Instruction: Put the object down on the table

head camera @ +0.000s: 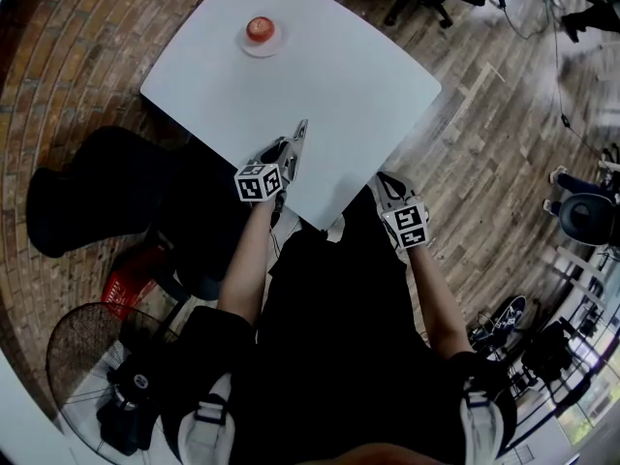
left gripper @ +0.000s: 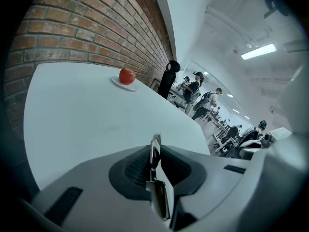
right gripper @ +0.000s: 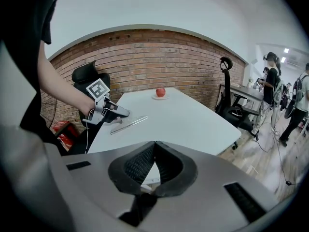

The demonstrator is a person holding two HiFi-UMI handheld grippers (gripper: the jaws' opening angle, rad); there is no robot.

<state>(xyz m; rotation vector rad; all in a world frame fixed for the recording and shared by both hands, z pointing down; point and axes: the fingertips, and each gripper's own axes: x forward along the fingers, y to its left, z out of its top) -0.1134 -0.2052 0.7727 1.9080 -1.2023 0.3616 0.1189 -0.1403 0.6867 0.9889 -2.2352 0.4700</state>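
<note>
White table, ruler pinched between left claw pads, near front edge

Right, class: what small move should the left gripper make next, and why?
Probably ease the left gripper down and open its jaws: the metal ruler, clamped between them, lies low over a bare stretch of the white table.

You're seeing a shiny metal strip over the smooth matt table, a rough brick wall behind the table, wood-plank floor beside the table.
</note>
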